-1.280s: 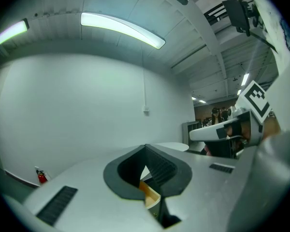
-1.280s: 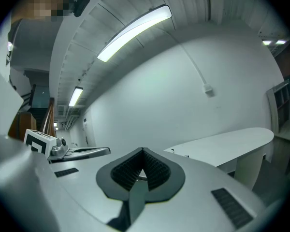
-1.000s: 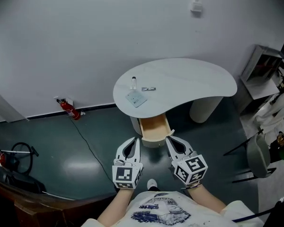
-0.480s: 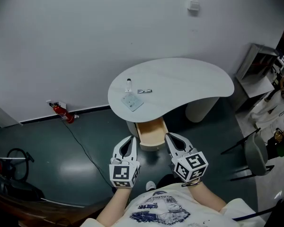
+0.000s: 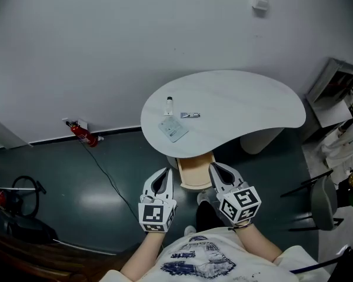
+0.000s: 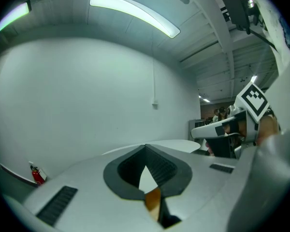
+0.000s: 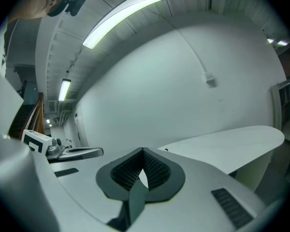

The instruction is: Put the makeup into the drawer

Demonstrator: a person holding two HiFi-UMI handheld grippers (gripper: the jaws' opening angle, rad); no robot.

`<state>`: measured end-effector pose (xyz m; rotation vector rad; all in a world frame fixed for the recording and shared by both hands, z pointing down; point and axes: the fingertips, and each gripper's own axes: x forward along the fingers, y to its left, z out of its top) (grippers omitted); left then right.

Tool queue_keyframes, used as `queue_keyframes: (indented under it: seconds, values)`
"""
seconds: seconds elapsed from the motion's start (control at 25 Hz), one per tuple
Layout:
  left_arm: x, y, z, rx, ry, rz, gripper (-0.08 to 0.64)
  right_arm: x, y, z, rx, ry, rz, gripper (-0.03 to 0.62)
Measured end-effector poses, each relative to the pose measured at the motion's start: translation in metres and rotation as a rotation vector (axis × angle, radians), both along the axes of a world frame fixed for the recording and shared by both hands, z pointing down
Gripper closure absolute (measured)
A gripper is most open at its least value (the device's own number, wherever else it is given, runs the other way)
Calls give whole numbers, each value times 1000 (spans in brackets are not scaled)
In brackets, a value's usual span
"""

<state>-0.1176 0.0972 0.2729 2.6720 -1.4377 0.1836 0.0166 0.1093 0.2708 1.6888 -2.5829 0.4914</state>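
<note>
Left tongs (image 5: 163,173): clenched, jaws tip to tip, nothing between them. Right tongs (image 5: 216,168): likewise clenched and empty. I count two tongs, one in each of my hands, and each carries one marker cube. Both point forward at roughly the same level, side by side over the dark floor (image 5: 106,181).

One bench (image 5: 247,101) stands ahead against the wall — white, kidney-shaped top. One drawer (image 5: 195,172) is pulled out from under its near edge. The drawer is pale and wood-coloured, and its front sits between my two tongs in the head view. The left tongs are just beside its left front corner and the right tongs just beside its right one. I cannot tell whether either touches it.

The makeup comes to three items, all on the left part of the bench top behind the drawer:
- One small bottle (image 5: 169,106), upright, farthest back.
- One slim tube (image 5: 190,115), lying flat to the right of the bottle and apart from it.
- One flat square packet (image 5: 173,129), lying nearest the bench's front edge and turned at an angle.

The three items are near one another but none touches another. Both tongs are well short of them.

Other items noted — one red fire extinguisher (image 5: 82,134) on the floor by the wall, left of the bench, and one chair (image 5: 320,201) at the right edge.
</note>
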Motion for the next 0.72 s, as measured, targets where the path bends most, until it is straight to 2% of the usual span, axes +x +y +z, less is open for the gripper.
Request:
queue_keyframes:
  seconds: [0.72]
  values:
    - [25,-121,8,-29,-26,-72,514,22,-138,7,-34,-16,-100,572]
